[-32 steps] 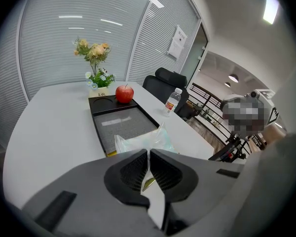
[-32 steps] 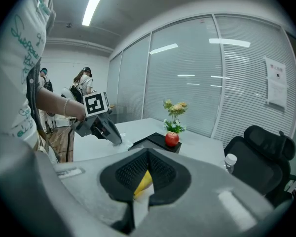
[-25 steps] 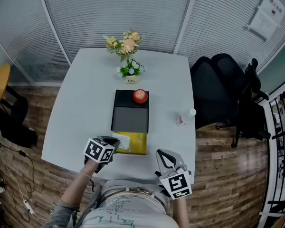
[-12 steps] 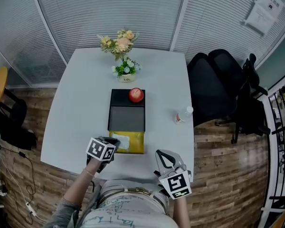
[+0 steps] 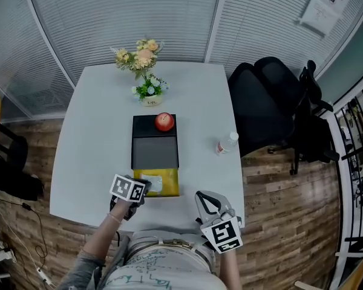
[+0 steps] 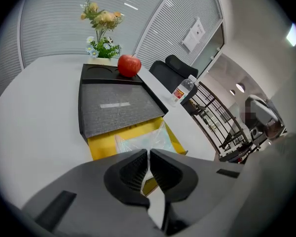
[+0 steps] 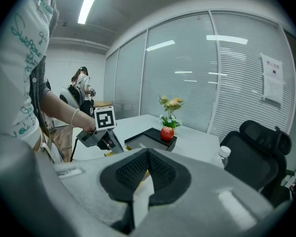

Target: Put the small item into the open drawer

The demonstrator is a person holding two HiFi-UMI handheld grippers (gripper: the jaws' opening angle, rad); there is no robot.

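Observation:
A black drawer box (image 5: 155, 151) sits mid-table with a red apple (image 5: 164, 121) on its top. Its yellow drawer (image 5: 171, 185) is pulled out toward me. A clear plastic packet (image 5: 154, 183) lies in the drawer, and my left gripper (image 5: 144, 187) reaches over the drawer's left front. In the left gripper view the jaws meet at the near edge of the packet (image 6: 140, 141), which rises crumpled toward them. My right gripper (image 5: 207, 202) hovers by the table's near right edge, shut and empty. In the right gripper view its gripper (image 7: 148, 155) faces the apple (image 7: 167, 133).
A vase of flowers (image 5: 144, 71) stands behind the box. A small water bottle (image 5: 225, 143) stands near the table's right edge. A black office chair (image 5: 266, 107) is right of the table (image 5: 91, 138). Blinds and glass walls lie beyond.
The head view has swung, so the table slides left in the picture. My left gripper stays at the drawer front, still shut. The right gripper has barely moved.

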